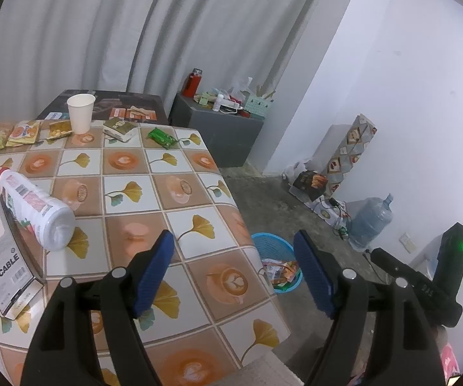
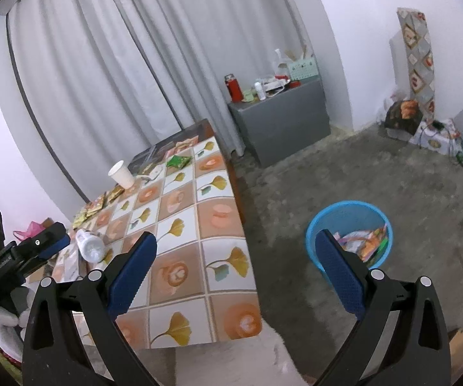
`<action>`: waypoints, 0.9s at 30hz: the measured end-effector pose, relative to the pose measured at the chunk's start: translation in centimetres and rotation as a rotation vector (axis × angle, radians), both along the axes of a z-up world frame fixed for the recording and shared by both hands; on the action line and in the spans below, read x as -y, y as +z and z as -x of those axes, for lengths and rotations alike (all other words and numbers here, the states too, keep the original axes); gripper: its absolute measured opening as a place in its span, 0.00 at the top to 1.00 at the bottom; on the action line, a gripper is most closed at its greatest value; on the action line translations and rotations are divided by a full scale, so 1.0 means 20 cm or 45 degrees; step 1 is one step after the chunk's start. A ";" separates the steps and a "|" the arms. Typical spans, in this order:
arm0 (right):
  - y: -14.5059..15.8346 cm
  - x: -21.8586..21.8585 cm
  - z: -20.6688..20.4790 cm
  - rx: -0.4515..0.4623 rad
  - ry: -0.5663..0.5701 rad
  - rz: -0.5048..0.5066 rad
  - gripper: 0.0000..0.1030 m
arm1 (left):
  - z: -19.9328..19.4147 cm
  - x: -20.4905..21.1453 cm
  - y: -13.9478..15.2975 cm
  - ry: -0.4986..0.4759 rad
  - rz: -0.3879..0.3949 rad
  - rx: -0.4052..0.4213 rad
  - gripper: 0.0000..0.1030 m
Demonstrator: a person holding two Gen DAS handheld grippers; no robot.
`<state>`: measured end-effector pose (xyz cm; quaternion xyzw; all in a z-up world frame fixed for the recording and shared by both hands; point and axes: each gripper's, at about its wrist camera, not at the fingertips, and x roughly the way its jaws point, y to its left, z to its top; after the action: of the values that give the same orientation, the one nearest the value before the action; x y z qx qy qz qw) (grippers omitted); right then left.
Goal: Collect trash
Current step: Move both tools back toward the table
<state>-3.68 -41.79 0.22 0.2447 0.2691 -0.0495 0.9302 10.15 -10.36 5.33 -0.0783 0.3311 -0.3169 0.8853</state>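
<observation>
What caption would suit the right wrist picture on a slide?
Open right hand-held gripper hovers between the tiled table with its paper cup and a blue bin holding wrappers.

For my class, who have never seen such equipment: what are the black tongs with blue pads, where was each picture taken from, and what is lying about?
A person holds a hand-held gripper in each hand; each carries a camera looking along its jaws. One picture is from the left gripper, the other from the right gripper. Both stand open and hold nothing. On the table lie a white bottle on its side, a cable box, a paper cup and snack wrappers. On the floor stands a blue bin already containing wrappers.
</observation>
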 end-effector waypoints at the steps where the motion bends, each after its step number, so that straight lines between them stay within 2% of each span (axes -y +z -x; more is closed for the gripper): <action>1: 0.00 0.00 0.00 0.002 0.006 -0.007 0.08 | 0.00 -0.01 0.00 0.004 0.001 0.002 0.26; 11: -0.02 -0.05 -0.03 -0.019 0.056 -0.042 0.08 | 0.02 -0.20 0.03 0.121 0.013 0.029 0.22; 18: -0.05 -0.12 -0.09 -0.036 0.134 -0.080 0.08 | 0.08 -0.53 0.00 0.337 -0.007 0.028 0.21; 23: -0.09 -0.24 -0.18 -0.088 0.221 -0.078 0.08 | 0.12 -0.80 -0.10 0.505 -0.015 -0.033 0.21; 27: -0.12 -0.33 -0.24 -0.128 0.284 -0.068 0.08 | 0.11 -0.93 -0.18 0.590 -0.005 -0.096 0.21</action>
<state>1.22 -35.12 -2.26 0.2350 0.3423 0.0492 0.9084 7.95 8.30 1.67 -0.1622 0.3378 -0.1015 0.9216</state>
